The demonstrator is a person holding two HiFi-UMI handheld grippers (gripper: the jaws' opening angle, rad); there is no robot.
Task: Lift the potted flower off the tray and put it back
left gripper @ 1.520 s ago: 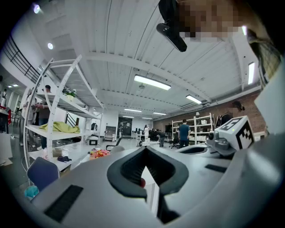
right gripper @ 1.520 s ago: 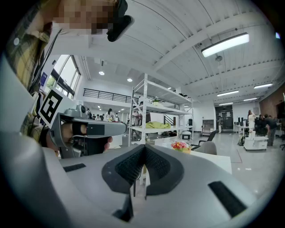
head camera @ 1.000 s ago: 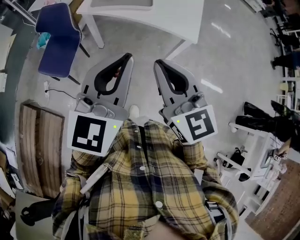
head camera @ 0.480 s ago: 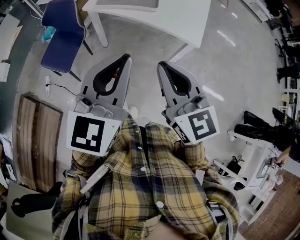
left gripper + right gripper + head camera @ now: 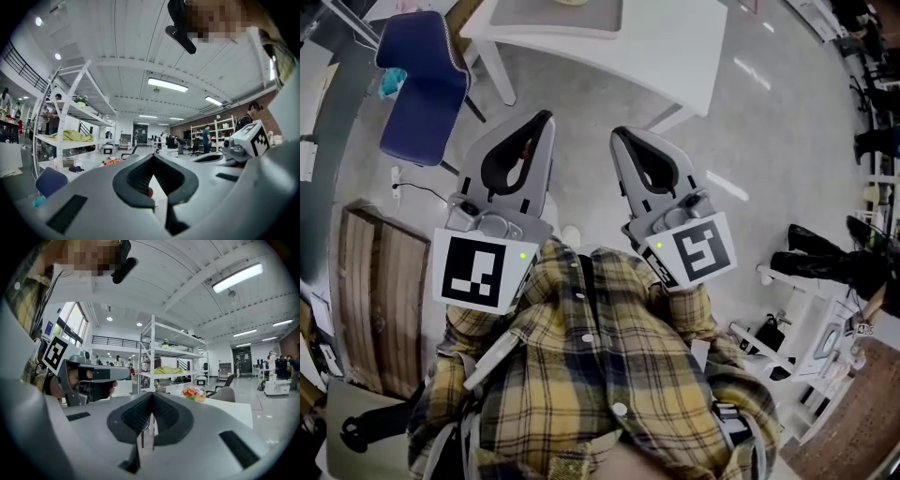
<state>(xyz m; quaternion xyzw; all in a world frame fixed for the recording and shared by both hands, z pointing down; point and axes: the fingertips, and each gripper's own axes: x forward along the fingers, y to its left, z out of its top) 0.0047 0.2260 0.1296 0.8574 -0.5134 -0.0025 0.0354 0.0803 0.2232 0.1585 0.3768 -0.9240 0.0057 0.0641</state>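
My two grey grippers are held side by side over the concrete floor, pointing at a white table [image 5: 666,42]. Both are shut with nothing between the jaws: the left gripper [image 5: 546,118] and the right gripper [image 5: 617,134]. A grey tray [image 5: 558,15] lies on the table at the top edge of the head view. The potted flower [image 5: 193,393], with pink and yellow blooms, stands on the table ahead in the right gripper view. It also shows small in the left gripper view, as the flower [image 5: 111,161]. Both grippers are well short of the table.
A blue chair [image 5: 417,80] stands left of the table. A wooden board [image 5: 380,300] lies on the floor at the left. A white cart [image 5: 806,300] is at the right. A white shelf rack [image 5: 164,357] rises behind the table, with people farther back.
Both grippers have moved toward the white table. More of the table shows at the top of the head view, and the grey tray has come into sight.
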